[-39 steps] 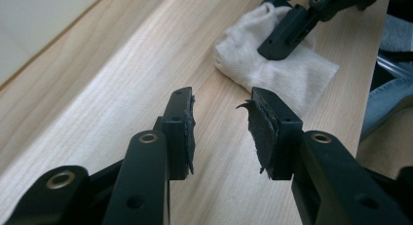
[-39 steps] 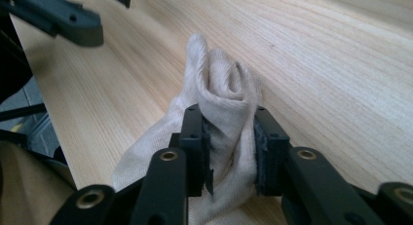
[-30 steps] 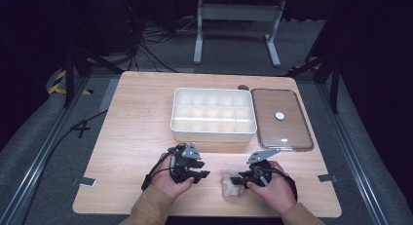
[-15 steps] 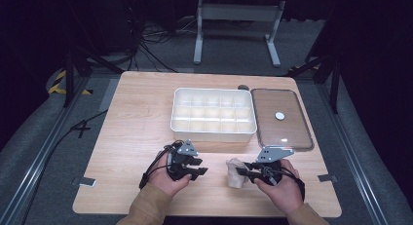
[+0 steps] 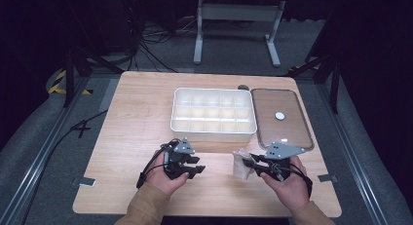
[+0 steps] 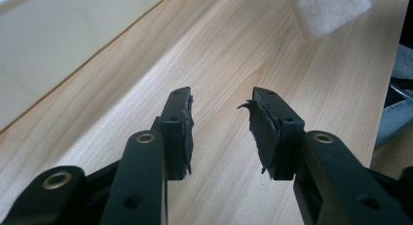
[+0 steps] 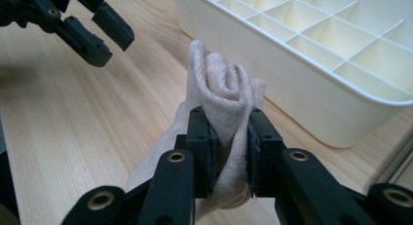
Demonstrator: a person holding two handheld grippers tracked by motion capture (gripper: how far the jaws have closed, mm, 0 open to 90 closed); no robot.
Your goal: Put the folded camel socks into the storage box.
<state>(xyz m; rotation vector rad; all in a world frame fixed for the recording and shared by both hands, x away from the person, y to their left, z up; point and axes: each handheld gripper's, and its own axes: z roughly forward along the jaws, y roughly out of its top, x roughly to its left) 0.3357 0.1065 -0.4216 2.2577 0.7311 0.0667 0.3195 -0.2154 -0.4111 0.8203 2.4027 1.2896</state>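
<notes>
Table [image 5: 131,118]: light wood, rounded corners, takes up the middle of the high view.

Tray [image 5: 213,115]: white, divided into a grid of small compartments, sits near the far edge, roughly centred. All compartments look bare in the right gripper view [image 7: 341,45]. Its near wall runs along the top-left corner of the left gripper view [image 6: 58,45].

Lid [image 5: 281,119]: clear w/ dark rim and a white round spot in the middle, lies flat just beside the tray on its right, toward the far-right corner.

Right gripper [image 5: 250,162]: near the front edge, right of centre, held in the person's right hand [image 5: 288,182], pointing left across the table. Jaws are narrowed and clamped on the cloth [image 5: 241,163]. In its own view [image 7: 229,152] the pads pinch the cloth's lower part from both sides.

Left gripper [image 5: 196,170]: near the front edge, left of centre, held in the left hand [image 5: 165,178], pointing right toward the cloth. Jaws stand apart w/ nothing between them, only bare wood in the gap [image 6: 220,132]. One pad is frayed at the tip (a curl of loose lining sticks out). Its jaw tips also show at the top-left of the right gripper view [image 7: 92,25], near the cloth but apart from it.

Cloth: small, beige, bunched into a roll, between the two grippers and just in front of the tray's near wall, not touching it. Its top folds rise above the right jaws [image 7: 221,84]; a blurred corner shows at the top of the left gripper view [image 6: 328,10].
</notes>
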